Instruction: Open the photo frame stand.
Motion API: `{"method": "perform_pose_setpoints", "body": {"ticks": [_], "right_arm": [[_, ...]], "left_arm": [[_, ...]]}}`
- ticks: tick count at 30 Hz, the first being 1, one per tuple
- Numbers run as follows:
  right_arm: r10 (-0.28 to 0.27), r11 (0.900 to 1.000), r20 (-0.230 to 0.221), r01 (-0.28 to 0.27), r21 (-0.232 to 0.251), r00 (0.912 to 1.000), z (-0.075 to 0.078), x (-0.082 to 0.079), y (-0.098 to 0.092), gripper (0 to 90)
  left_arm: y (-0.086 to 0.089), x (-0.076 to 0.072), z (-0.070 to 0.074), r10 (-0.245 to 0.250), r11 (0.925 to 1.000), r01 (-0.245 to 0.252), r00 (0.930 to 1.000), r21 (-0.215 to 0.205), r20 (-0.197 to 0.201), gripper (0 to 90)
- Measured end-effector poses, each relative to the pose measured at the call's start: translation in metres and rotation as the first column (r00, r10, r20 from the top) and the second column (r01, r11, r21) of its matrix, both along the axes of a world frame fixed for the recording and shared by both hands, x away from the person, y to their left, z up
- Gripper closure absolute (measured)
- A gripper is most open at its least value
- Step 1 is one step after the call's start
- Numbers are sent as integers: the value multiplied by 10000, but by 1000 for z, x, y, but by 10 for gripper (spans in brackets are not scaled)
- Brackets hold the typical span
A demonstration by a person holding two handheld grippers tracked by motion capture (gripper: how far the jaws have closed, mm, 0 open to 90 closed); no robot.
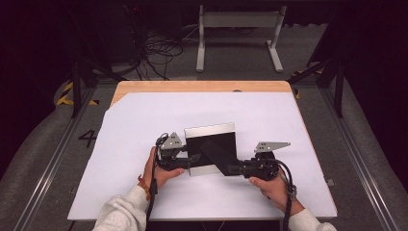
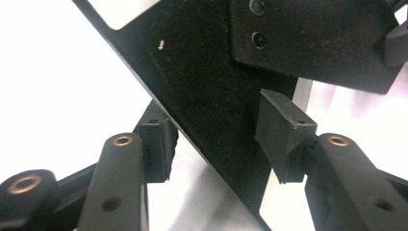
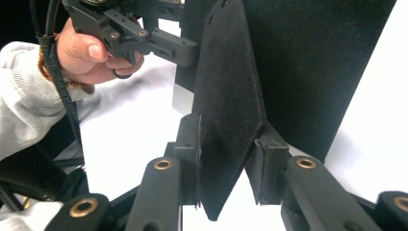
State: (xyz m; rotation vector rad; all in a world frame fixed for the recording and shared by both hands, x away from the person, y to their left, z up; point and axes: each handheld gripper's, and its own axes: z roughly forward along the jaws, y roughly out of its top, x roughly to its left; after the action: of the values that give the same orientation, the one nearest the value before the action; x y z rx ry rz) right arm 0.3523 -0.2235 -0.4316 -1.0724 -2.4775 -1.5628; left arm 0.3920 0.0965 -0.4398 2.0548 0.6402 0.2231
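- We see a black folder [image 1: 214, 147] with a silver frame near the middle of the white-covered table [image 1: 144, 120].
- Its silver top edge runs across the table, tilted slightly up to the right.
- A narrow black flap [image 1: 219, 156] lies on a diagonal, its long axis running from the folder's centre down toward the right hand-held gripper [image 1: 235, 168].
- Our right hand-held gripper clenches the flap's pointed end [image 3: 226, 144] between both pads.
- Our left hand-held gripper [image 1: 190, 159] straddles the folder's left edge [image 2: 211, 125]; its right pad touches the black surface, and we cannot tell whether it grips.
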Motion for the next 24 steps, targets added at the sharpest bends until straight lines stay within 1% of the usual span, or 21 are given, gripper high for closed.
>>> {"method": "perform_pose_setpoints", "body": {"ticks": [1,2,4,6,8,9,11,13,16,18,19,20,22,24], "right_arm": [[-42,10000,87,43,-86,10000,0,0,1,707],[-73,9999,126,74,-117,9999,0,1,1,710],[-132,9997,182,135,-193,9997,-1,1,2,711],[-186,9993,286,195,-320,9994,-1,1,4,718],[-140,9985,363,159,-527,9992,-2,1,7,740],[-122,9983,393,144,-572,9992,-3,1,8,748],[-84,9978,394,110,-661,9992,-3,0,9,755],[1,9962,477,41,-872,9989,-5,-1,12,764],[33,9957,511,14,-923,9987,-6,-3,12,767],[17,9955,510,31,-952,9987,-6,-3,12,769],[44,9948,534,11,-1023,9986,-7,-3,12,771],[52,9942,557,8,-1072,9984,-7,-4,12,773],[85,9930,621,-11,-1183,9980,-8,-5,13,778],[84,9921,619,-6,-1252,9980,-9,-6,13,782]], "left_arm": [[0,0,1,56,10000,-56,10000,-62,45,532],[1,1,3,125,9999,-124,9996,-26,256,539],[2,2,4,108,9999,-107,9994,-23,335,555],[3,1,6,179,9998,-178,9985,-27,524,565],[4,1,8,212,9997,-220,9966,82,795,596],[4,0,9,226,9997,-235,9963,92,833,605],[6,-1,12,276,9994,-300,9934,193,1114,611],[6,-2,13,270,9992,-305,9921,265,1227,618],[6,-4,12,278,9993,-307,9920,216,1234,619],[6,-4,12,222,9993,-256,9916,257,1272,616],[6,-4,11,216,9991,-259,9917,323,1264,594],[6,-4,9,234,9987,-287,9923,420,1219,535],[7,-2,5,141,9986,-194,9945,499,1037,494],[8,1,1,-36,9991,9,9980,421,626,458]]}}
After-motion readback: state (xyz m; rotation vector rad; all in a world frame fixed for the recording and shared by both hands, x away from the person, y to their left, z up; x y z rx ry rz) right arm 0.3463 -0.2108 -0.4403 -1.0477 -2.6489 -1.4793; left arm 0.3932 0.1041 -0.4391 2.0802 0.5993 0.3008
